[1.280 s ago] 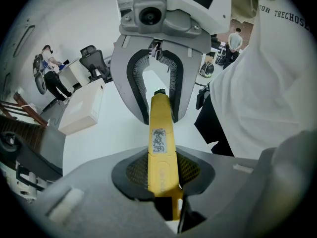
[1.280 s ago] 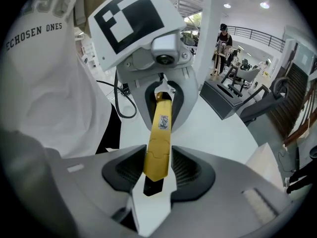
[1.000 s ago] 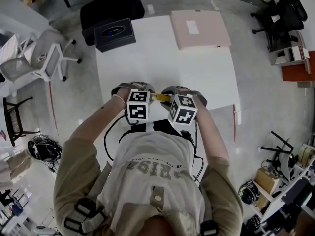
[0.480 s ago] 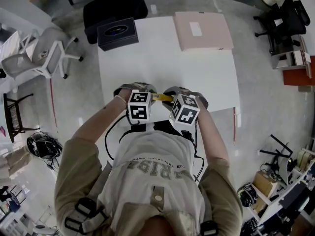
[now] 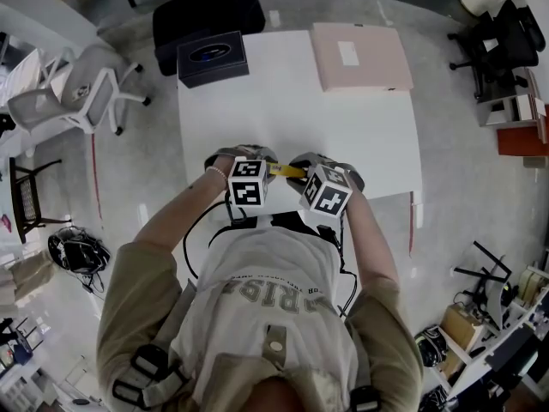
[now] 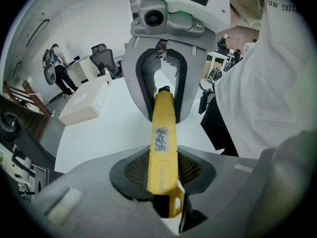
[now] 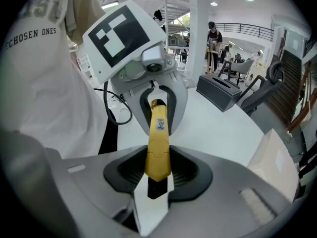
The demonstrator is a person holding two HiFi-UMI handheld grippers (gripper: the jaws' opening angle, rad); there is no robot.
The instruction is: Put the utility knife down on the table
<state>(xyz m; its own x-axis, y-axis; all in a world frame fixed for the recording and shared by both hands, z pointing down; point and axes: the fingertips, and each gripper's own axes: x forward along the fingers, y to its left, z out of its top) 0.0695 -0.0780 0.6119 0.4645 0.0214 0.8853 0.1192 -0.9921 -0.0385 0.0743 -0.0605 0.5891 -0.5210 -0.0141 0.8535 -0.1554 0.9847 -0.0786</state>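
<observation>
White tabletop (image 5: 343,118) in a busy open workroom: a yellow utility knife (image 5: 283,171) is held between two hand-held grippers and not yet set down.

The knife is well apart from the black box (image 5: 213,58) at the tabletop's far corner, on the person's side of it. The right hand-held gripper (image 7: 158,170) is clamped on one end. The left hand-held gripper (image 6: 161,175) has the other end between its pads, and its jaws are opening. This looks like the start of the put-down, with the grip passing to the right. The next move calls for lowering the knife flat onto bare tabletop on the person's side of the black box, then parting the right jaws.
</observation>
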